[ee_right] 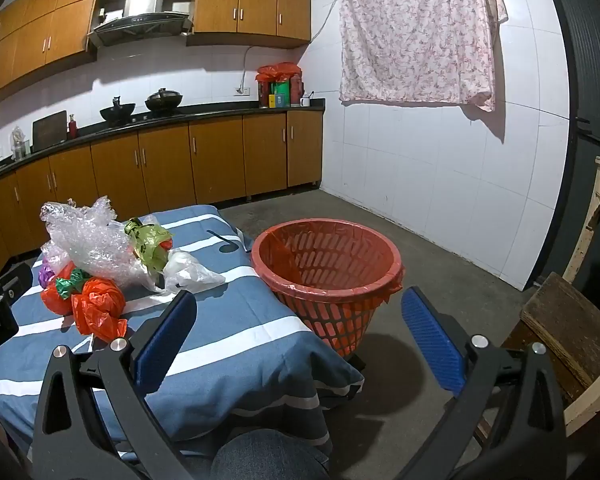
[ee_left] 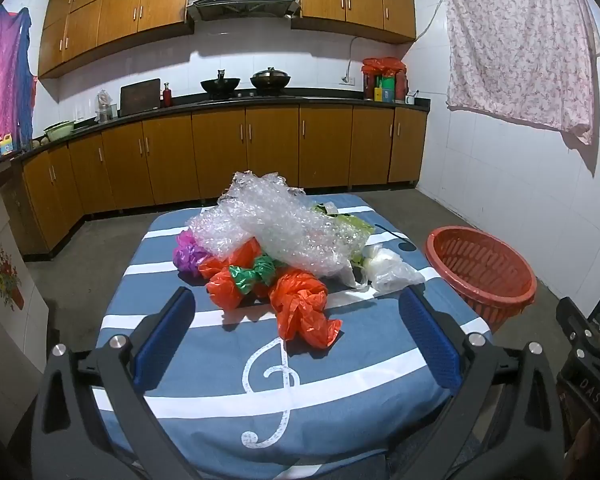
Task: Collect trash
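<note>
Hovering before the first pick: both the left tool (ee_left: pixel 296 344) and right tool (ee_right: pixel 298 344) gape empty. Crumpled bags (ee_left: pixel 296 308) heap on the striped surface (ee_left: pixel 228 408) beside the red basket (ee_right: pixel 328 256) (still bare); next, clamp the nearest orange wad.

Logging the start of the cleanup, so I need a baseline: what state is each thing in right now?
left gripper: open, holding nothing
right gripper: open, holding nothing
red basket: upright, lined with a red bag, no trash in it
bubble wrap: crumpled, on top of the pile
orange bag: crumpled, on the striped cloth
white bag: crumpled, at the pile's basket side
</note>
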Demonstrator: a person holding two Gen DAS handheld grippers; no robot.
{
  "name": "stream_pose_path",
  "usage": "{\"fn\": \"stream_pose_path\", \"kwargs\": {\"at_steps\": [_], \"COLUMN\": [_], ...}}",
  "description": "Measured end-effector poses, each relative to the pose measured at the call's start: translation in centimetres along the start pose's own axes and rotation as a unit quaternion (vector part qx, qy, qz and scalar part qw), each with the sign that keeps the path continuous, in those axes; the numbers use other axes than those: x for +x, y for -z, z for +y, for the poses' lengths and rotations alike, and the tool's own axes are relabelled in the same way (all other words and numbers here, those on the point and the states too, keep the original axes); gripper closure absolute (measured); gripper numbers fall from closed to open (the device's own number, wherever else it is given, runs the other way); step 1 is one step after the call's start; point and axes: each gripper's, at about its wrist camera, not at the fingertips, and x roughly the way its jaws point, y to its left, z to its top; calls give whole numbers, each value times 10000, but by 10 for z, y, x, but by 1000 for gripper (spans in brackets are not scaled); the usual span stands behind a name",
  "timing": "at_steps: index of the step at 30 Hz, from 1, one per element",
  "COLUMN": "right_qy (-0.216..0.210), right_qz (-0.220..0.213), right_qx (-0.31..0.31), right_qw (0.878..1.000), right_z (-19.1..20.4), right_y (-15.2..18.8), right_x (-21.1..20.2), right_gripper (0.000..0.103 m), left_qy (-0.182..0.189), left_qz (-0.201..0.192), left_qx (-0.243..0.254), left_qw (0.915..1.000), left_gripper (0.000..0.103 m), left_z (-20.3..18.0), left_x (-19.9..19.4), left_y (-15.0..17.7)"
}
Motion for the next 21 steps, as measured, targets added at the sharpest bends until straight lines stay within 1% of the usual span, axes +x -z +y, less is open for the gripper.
{"fn": "stream_pose_path", "kwargs": {"at_steps": [21], "right_qy": [-6], "right_qz": [3], "right_qx": [12], "right_qw": [10000], "right_z": [0], "right_y": [1], "right_x": [0], "right_gripper": [2], "left_qy": [-1], "left_qz": [7], "left_qx": [2], "left_qw": [10000], "left_gripper": [4], "left_z": [0], "left_x": [0], "left_y": [0]}}
